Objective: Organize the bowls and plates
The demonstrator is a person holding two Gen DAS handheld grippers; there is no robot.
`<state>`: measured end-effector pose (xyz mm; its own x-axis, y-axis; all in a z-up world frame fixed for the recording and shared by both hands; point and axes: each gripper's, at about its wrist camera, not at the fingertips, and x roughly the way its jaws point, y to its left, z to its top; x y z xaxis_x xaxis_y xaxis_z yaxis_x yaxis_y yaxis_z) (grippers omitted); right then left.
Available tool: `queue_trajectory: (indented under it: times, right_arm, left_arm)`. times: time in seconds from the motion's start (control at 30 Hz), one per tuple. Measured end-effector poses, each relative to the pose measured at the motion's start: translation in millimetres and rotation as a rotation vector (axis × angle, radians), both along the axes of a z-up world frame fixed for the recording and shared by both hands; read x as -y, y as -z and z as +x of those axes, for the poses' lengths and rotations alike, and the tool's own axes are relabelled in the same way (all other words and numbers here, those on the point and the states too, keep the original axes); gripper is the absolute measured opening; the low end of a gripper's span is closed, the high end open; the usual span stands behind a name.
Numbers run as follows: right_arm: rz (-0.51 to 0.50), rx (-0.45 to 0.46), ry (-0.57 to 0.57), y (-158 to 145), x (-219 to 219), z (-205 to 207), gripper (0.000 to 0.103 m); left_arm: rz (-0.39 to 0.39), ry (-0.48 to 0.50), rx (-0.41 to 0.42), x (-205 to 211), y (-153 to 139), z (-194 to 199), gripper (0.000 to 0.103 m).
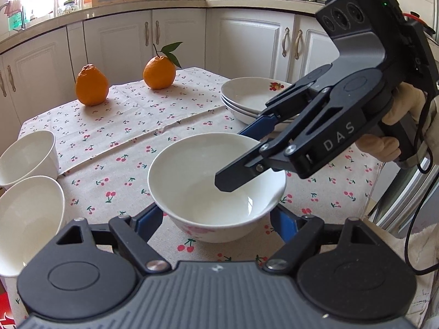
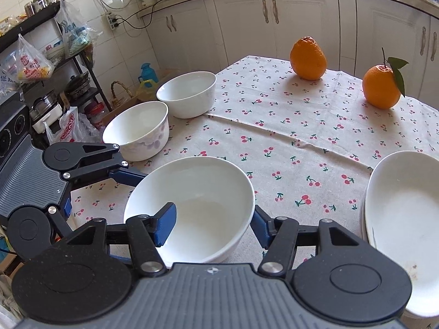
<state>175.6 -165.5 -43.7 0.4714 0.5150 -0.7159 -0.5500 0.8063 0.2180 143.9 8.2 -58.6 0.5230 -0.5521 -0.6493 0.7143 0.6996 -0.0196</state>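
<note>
Right tongs (image 2: 211, 226) straddle the rim of a white bowl (image 1: 216, 181), one blue pad inside, one outside the wall; whether the pads press on it, cannot tell. Gloved hand (image 1: 397, 115) holds the handle, tool tilted down from the right. Left tongs (image 1: 216, 223) spread wide, fingers either side of the same bowl low on its wall, not touching that I can see, pointing down at it. Bowl sits on the cherry-print cloth (image 2: 288, 126) near the counter's front edge, middle. Two more white bowls (image 2: 162, 112) along the left edge, side by side. Stack of shallow plates (image 1: 249, 98) at the right edge. Two oranges (image 2: 308, 57) near the far edge, well apart. White kitchen cabinets (image 1: 178, 35) behind, cluttered rack (image 2: 41, 63) beside the counter.
</note>
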Motion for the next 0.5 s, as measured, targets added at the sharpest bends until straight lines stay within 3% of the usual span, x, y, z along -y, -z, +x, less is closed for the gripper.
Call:
queue_trajectory:
  times: [0.27,0.33,0.37,0.4,0.5]
  right_arm:
    - [0.003,-0.004,0.002,4,-1,1,0.069]
    - [0.005,0.006,0.000,3,-2,0,0.080]
    - [0.003,0.017,0.004,2,-3,-1,0.095]
    - [-0.001,0.038,0.011,-1,-3,-3,0.103]
    - [0.008,0.081,0.001,-7,-4,-9,0.103]
  left_arm:
    - [-0.007,-0.006,-0.001,1,1,0,0.087]
    - [-0.004,0.006,-0.008,1,2,-2,0.092]
    - [-0.002,0.009,-0.008,1,2,-3,0.094]
    - [-0.005,0.009,-0.005,0,2,-4,0.094]
    - [-0.020,0.001,-0.010,-6,-1,-9,0.094]
